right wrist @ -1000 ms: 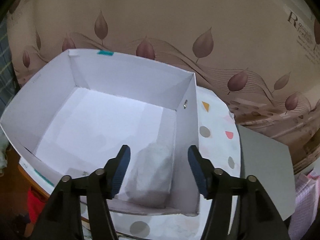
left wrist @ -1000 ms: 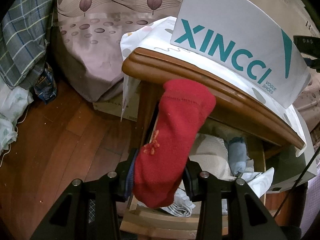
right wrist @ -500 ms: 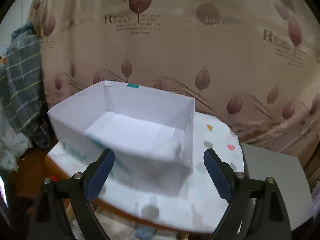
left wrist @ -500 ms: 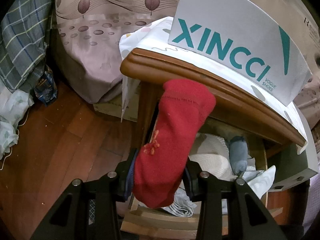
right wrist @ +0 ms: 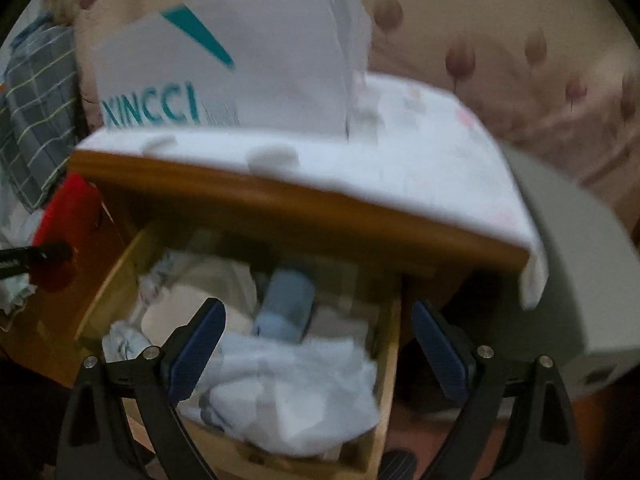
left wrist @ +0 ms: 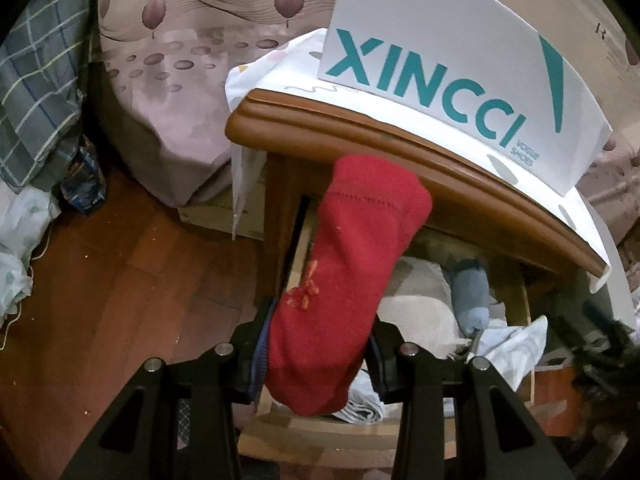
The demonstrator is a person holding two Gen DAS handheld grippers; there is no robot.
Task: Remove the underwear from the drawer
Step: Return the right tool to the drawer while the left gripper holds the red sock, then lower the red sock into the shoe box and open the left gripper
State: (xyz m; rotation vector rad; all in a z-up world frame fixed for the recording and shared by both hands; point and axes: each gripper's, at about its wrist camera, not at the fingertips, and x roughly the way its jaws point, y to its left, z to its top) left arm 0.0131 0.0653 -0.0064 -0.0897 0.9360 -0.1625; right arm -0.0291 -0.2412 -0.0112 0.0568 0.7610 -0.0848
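Note:
My left gripper [left wrist: 316, 354] is shut on a red sock-like garment [left wrist: 348, 272] and holds it up in front of the open wooden drawer [left wrist: 524, 304]. The right wrist view is blurred. In it my right gripper [right wrist: 318, 344] is open and empty, above the drawer [right wrist: 386, 360]. The drawer holds a rolled light-blue piece [right wrist: 286, 308], crumpled white cloth [right wrist: 296, 392] and a cream piece [right wrist: 180, 312]. The red garment [right wrist: 64, 220] and the left gripper show at the left edge. The blue roll [left wrist: 472, 296] and white cloth [left wrist: 516, 344] also show in the left wrist view.
A white XINCCI shoebox [left wrist: 460, 60] stands on the cloth-covered nightstand top [left wrist: 400, 148], above the drawer. A bed with leaf-patterned bedding [left wrist: 180, 60] is behind. A plaid cloth [left wrist: 36, 80] hangs at the left over wooden floor [left wrist: 120, 300]. A grey box [right wrist: 568, 280] stands right of the nightstand.
My right gripper has opened wide, pulled back from inside the shoebox and dropped down over the open drawer. My left gripper keeps holding the red garment, nearly still.

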